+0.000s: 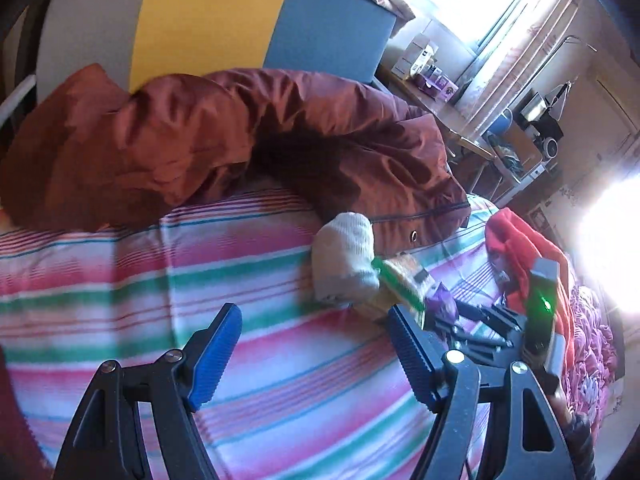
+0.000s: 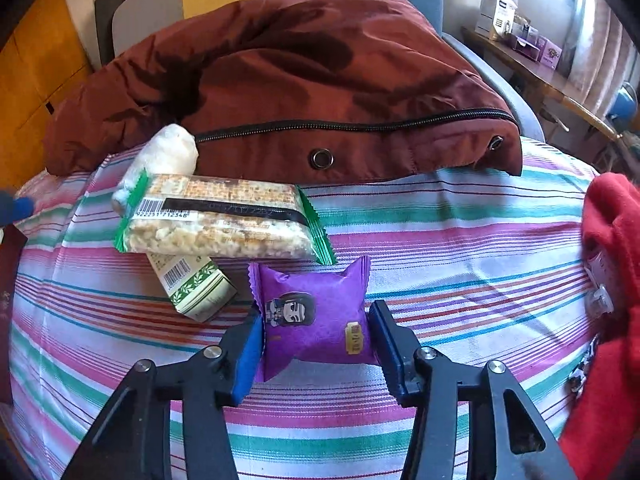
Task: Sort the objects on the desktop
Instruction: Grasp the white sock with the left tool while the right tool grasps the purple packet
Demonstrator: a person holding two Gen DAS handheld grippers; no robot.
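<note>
My right gripper (image 2: 316,340) is shut on a purple snack packet (image 2: 310,316) and holds it just over the striped cloth (image 2: 460,240). Beyond it lie a green-edged rice-cracker pack (image 2: 220,220), a small green-and-white box (image 2: 192,284) under that pack, and a rolled white sock (image 2: 164,156). My left gripper (image 1: 316,336) is open and empty over the striped cloth (image 1: 160,280). To its right I see the sock (image 1: 348,260), the cracker pack (image 1: 400,284), the purple packet (image 1: 440,300) and the right gripper (image 1: 480,320).
A maroon jacket (image 2: 320,80) lies across the back of the cloth, also in the left wrist view (image 1: 200,140). A red garment (image 2: 612,280) is at the right edge. A cluttered wooden desk (image 2: 540,68) stands at the far right.
</note>
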